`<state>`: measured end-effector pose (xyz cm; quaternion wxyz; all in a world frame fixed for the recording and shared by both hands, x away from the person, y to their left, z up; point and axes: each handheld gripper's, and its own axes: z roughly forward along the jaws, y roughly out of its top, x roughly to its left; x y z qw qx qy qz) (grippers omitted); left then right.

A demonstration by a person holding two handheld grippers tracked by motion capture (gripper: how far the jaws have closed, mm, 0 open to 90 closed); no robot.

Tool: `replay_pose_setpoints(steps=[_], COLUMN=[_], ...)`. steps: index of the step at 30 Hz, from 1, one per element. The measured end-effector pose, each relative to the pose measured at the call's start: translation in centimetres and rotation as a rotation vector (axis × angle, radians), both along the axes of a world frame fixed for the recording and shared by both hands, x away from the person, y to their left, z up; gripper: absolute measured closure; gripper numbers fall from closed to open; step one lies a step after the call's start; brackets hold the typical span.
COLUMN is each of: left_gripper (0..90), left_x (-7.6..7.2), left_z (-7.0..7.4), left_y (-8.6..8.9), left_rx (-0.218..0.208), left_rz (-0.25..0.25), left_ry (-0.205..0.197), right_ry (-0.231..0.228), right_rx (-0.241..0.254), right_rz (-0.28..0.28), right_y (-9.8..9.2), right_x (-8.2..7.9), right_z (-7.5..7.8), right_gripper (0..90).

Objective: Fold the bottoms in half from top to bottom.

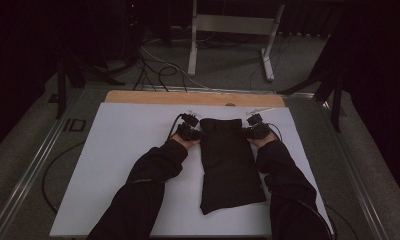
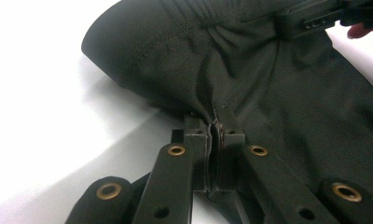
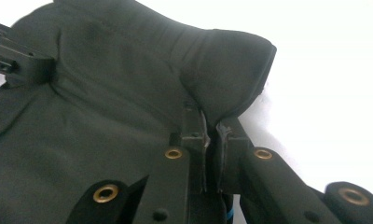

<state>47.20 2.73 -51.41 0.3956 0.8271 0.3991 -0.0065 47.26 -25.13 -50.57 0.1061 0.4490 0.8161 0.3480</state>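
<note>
- A black garment [image 1: 229, 162] is laid lengthwise on the white sheet [image 1: 118, 150] of the bench, in the centre of the high view, with its gathered waistband toward the top of the frame.
- The left gripper [image 1: 189, 131] is placed at the garment's upper left edge, and the right gripper [image 1: 254, 130] at its upper right edge.
- In the left gripper view, the jaws are seen pinched tight on a fold of the cloth [image 2: 250, 88]; the same is seen of the cloth [image 3: 105, 107] in the right gripper view.
- The step in hand is judged to be the gripping of both waist corners.
- Next, an even lift is called for, so that neither corner is let slip.
</note>
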Motion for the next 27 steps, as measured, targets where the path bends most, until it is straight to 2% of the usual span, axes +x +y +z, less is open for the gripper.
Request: replay_pose_setpoints(steps=[8,16,20,21,27], left_gripper=[86.6,86.6,86.6,86.6,86.6], left_x=[0.5,1.6,1.5,1.4,0.6], left_z=[0.6,3.3,3.8,4.1,4.3], left_y=[0.4,0.7,0.7,0.7,1.1], left_rx=[0.003,0.029,0.015,0.000,-0.031], left_rz=[-0.022,-0.081,-0.103,-0.114,-0.141], left_ry=[-0.019,-0.076,-0.086,-0.091,-0.095], right_ry=[-0.013,-0.048,-0.059,-0.059,-0.074], right_rx=[0.013,0.030,0.042,0.047,0.057], right_rz=[-0.005,-0.015,-0.018,-0.017,-0.002], right_y=[0.1,0.3,0.0,-0.1,-0.5], right_x=[-0.1,-0.1,-0.2,-0.3,-1.1], right_z=[0.7,2.0,2.4,2.6,3.3], right_gripper=[84.3,84.3,84.3,84.3,84.3])
